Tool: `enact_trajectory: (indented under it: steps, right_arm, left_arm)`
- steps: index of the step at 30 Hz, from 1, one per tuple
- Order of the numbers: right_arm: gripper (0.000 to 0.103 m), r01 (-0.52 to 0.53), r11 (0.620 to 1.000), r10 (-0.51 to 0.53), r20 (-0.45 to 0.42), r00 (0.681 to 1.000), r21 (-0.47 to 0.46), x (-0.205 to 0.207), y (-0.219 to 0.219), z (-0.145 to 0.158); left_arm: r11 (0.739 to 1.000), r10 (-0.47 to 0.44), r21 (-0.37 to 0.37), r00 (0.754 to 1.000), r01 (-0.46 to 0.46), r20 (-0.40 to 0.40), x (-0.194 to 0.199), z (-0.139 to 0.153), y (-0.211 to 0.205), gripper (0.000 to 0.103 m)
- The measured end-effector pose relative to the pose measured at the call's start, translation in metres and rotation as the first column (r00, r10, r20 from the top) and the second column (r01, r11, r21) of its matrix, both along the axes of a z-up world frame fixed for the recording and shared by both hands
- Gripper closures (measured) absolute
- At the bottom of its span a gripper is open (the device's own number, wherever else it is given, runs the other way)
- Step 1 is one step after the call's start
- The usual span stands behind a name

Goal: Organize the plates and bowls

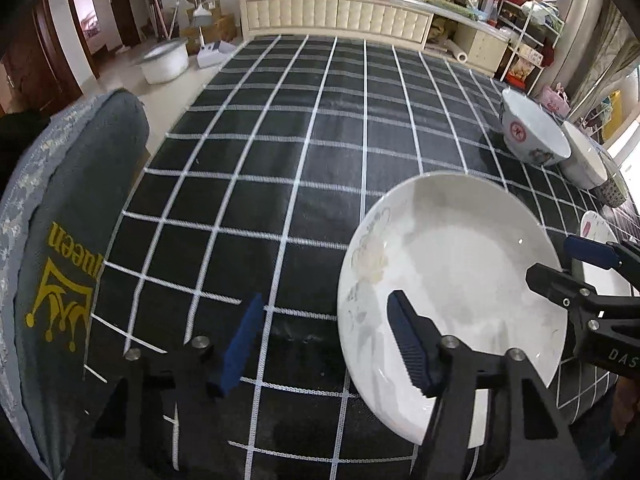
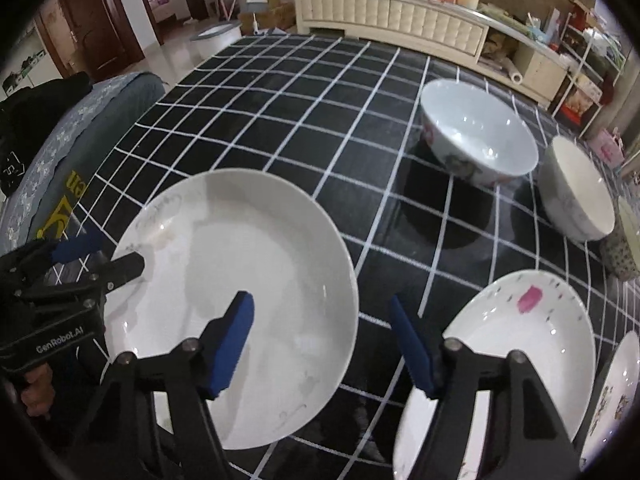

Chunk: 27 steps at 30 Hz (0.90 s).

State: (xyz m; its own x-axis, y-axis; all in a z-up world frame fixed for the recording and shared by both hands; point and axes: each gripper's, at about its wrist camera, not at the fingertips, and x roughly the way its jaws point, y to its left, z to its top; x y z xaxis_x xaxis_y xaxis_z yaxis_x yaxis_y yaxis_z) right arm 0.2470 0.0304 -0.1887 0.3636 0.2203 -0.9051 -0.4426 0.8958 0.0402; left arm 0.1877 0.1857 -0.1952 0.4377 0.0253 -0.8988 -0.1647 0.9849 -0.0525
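My left claw (image 1: 328, 344) and right claw (image 2: 324, 340), both part open and empty, straddle opposite rims of the glossy white plate (image 2: 256, 272), faintly flower-printed, lying flat on the black checked cloth (image 1: 280, 140).

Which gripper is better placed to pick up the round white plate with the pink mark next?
Right: the right gripper hovers beside the pink-marked white plate; the left gripper is across the large plain white plate, farther away.
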Motion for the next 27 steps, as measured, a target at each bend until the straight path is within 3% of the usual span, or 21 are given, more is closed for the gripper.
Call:
enact_trajectory:
  steps: [2,9,14,16,18,27]
  right_arm:
    - [0.031,0.006,1.0,-0.006,-0.01,1.0,-0.005,0.001,-0.002,-0.003]
    - [0.054,0.037,0.999,-0.037,-0.079,0.996,0.007,0.002,-0.007,-0.018]
    - [0.067,0.039,0.999,-0.04,-0.058,0.998,-0.01,-0.004,-0.005,-0.017]
    - [0.068,0.053,0.999,-0.054,-0.059,0.997,-0.009,-0.003,-0.006,-0.017]
    - [0.071,0.065,0.998,-0.065,-0.062,0.996,-0.004,-0.001,-0.008,-0.016]
    - [0.076,0.093,0.995,-0.091,-0.063,0.994,0.026,-0.001,-0.01,-0.006]
  left_arm:
    - [1.0,0.0,-0.006,1.0,0.0,-0.017,0.001,-0.005,0.0,0.044]
    - [0.999,-0.015,-0.033,0.999,0.014,-0.039,0.003,-0.012,-0.006,0.057]
    - [0.999,-0.046,-0.02,0.998,0.045,-0.048,0.006,-0.01,-0.016,0.064]
    - [0.997,-0.076,-0.019,0.996,0.075,-0.043,0.006,-0.009,-0.023,0.074]
    - [0.997,-0.078,0.009,0.996,0.078,-0.045,0.006,-0.009,-0.026,0.074]
    - [0.998,-0.054,-0.017,0.997,0.053,-0.053,0.006,-0.005,-0.02,0.081]
